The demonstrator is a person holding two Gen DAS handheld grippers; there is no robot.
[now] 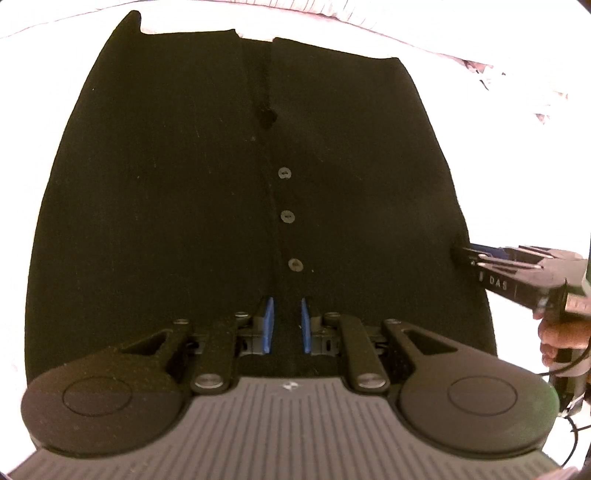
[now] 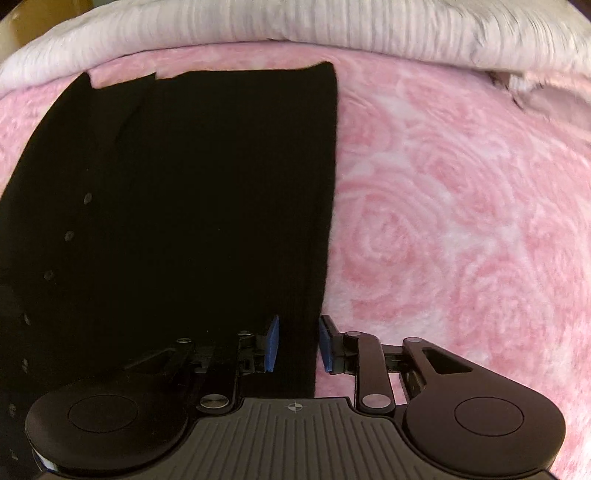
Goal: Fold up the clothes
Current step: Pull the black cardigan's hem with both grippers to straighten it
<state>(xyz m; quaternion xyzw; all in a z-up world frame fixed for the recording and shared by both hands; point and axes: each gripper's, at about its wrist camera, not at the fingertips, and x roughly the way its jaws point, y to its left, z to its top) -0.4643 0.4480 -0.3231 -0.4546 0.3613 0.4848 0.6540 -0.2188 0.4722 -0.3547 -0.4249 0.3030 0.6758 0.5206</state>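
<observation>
**foldfan_22:** ok so going left to right. The left claw [image 1: 287, 325] sits low over the near end of the black cardigan [image 1: 240, 184], right on the button line. Blue pads are parted with only dark knit between them, so I'd call it open and holding nothing. 3 buttons [image 1: 287, 216] run straight away from it up the middle.

**knitnerd:** and the cardigan itself?

**foldfan_22:** Spread flat on the pink rose blanket [image 2: 461, 221] on a bed, a white striped cover [image 2: 332, 29] bunched past the far end. Long axis runs near to far, away from both claws. The far edge is uneven with a small gap at the centre; I can't tell if that's the neck or the hem. It looks narrow and straight-sided, so the sleeves could already be tucked in, or hidden underneath. Can't say which.

**knitnerd:** right side?

**foldfan_22:** The right claw [image 2: 298, 343] straddles the garment's right long edge, down at the near end. Left pad over black fabric, right pad over pink blanket, fingers spread, nothing pinched. From the left camera you can see it [image 1: 466, 258] poking in from the side, a hand [image 1: 557, 332] on its handle.

**knitnerd:** so which is closer to an edge?

**foldfan_22:** The right one, it's on the edge already. My guess is that whatever fold is due turns on that edge running lengthwise straight ahead of it.
</observation>
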